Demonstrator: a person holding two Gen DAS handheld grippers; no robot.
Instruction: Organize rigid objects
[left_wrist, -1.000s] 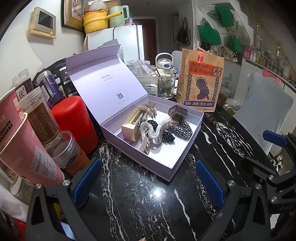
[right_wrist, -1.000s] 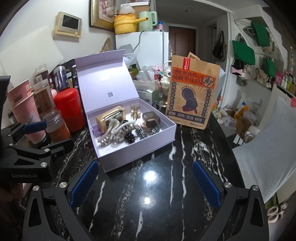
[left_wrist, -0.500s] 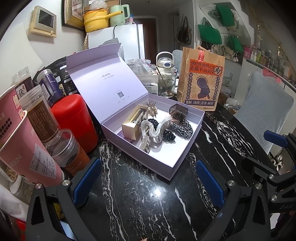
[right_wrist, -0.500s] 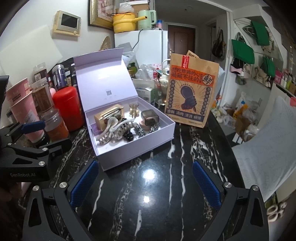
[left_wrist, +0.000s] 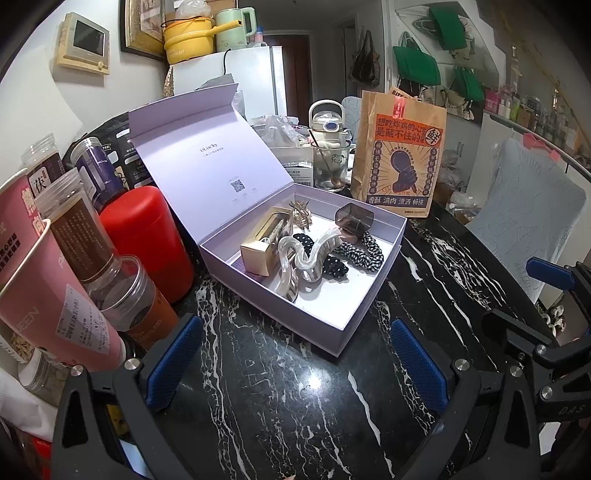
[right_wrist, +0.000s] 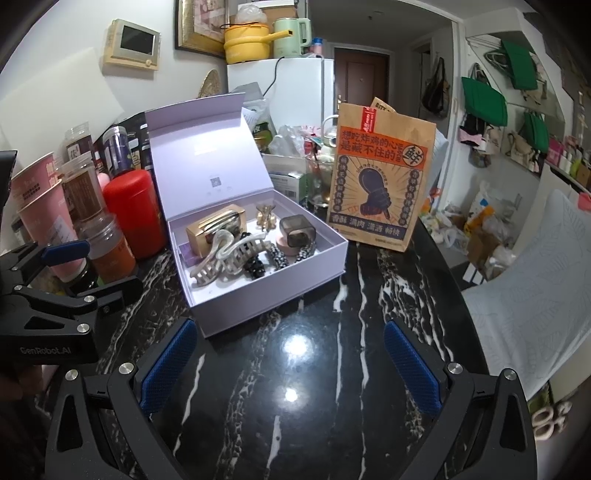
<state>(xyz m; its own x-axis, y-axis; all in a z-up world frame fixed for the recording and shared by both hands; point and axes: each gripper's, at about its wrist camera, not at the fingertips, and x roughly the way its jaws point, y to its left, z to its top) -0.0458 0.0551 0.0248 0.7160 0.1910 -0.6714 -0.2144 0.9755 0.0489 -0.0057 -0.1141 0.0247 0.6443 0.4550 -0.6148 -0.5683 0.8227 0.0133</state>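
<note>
Grippers are both hanging over the black marble table with white veins. The left gripper is spreading its two blue, bumpy pads wide and pinching nothing. The right gripper is doing the same.

One box is sitting in the middle of both views. It is pale purple card, and its lid is standing up at the back. In the left view its long side is running from upper left to lower right.

Six things are lying inside, all crowded together. One big claw clip is pearly white and wavy, running from lower left to upper right. One gold clip is shaped like a bar and is pointing the same way, just left of it. One small gold clip is sitting at the back. One smoky square clip looks like clear plastic. One checked hair tie is soft and twisted. One dark dotted tie is sitting under the white clip.

One smooth red can is standing left of the box. One paper bag with orange print is standing behind the box, upper right. Several clear jars are standing at the left edge.
</note>
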